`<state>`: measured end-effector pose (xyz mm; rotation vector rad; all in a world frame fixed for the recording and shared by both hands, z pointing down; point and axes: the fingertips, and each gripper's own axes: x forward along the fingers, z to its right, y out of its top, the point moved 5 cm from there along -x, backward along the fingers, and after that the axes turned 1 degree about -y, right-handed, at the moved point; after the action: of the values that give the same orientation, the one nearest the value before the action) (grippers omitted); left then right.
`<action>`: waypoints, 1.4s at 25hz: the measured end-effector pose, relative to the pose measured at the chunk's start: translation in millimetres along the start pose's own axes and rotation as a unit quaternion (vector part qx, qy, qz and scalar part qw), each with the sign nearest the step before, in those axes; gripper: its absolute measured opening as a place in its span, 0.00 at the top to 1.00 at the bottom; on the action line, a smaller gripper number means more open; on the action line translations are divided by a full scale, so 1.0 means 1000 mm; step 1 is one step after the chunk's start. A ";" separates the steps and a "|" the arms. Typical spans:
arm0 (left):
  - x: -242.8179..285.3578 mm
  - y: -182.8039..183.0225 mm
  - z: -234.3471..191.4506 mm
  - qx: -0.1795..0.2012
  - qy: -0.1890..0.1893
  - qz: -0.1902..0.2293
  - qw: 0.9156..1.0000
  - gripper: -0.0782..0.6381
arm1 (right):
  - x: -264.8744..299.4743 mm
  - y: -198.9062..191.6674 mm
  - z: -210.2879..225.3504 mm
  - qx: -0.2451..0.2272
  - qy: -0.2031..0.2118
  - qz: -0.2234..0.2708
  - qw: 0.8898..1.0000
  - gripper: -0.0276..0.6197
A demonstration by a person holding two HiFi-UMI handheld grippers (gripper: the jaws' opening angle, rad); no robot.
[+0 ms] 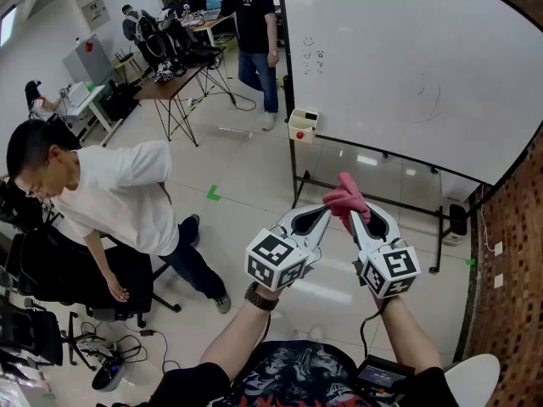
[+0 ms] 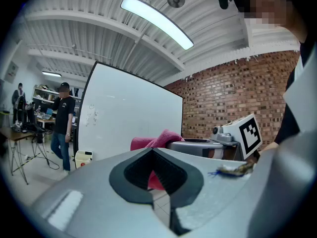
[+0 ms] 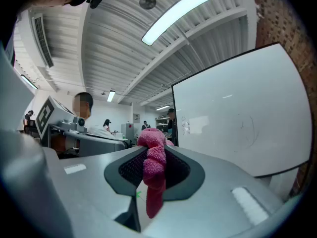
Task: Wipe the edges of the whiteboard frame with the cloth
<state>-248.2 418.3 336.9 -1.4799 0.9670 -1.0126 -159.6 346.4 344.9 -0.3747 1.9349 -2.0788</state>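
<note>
The right claw point(image 1: 351, 214) was clamped on the pink cloth point(image 1: 344, 193), well short of the whiteboard frame point(image 1: 399, 154), whose lower edge ran crosswise ahead of it. The left claw point(image 1: 326, 209), just beside, seemed closed and empty.

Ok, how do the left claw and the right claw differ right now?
The right claw is shut on the pink cloth; the left claw is shut on nothing. In the head view the left claw leans right and the right claw leans left. Both hang short of the whiteboard frame.
</note>
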 end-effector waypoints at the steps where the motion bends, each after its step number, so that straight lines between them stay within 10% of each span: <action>1: 0.010 0.002 -0.020 0.001 0.000 0.001 1.000 0.89 | 0.019 -0.001 0.007 -0.003 -0.001 0.000 1.000 0.85; 18: 0.150 0.005 -0.387 -0.003 -0.026 -0.012 1.000 0.89 | 0.411 -0.037 0.100 -0.011 -0.024 -0.019 0.999 0.85; 35: 0.230 -0.042 -0.524 -0.023 0.055 -0.073 0.996 0.89 | 0.578 -0.115 0.173 -0.013 -0.039 -0.099 0.994 0.85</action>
<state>-670.1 45.6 449.4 -1.5647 0.9764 -1.1940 -635.1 -20.8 472.5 -0.6673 1.9509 -2.1233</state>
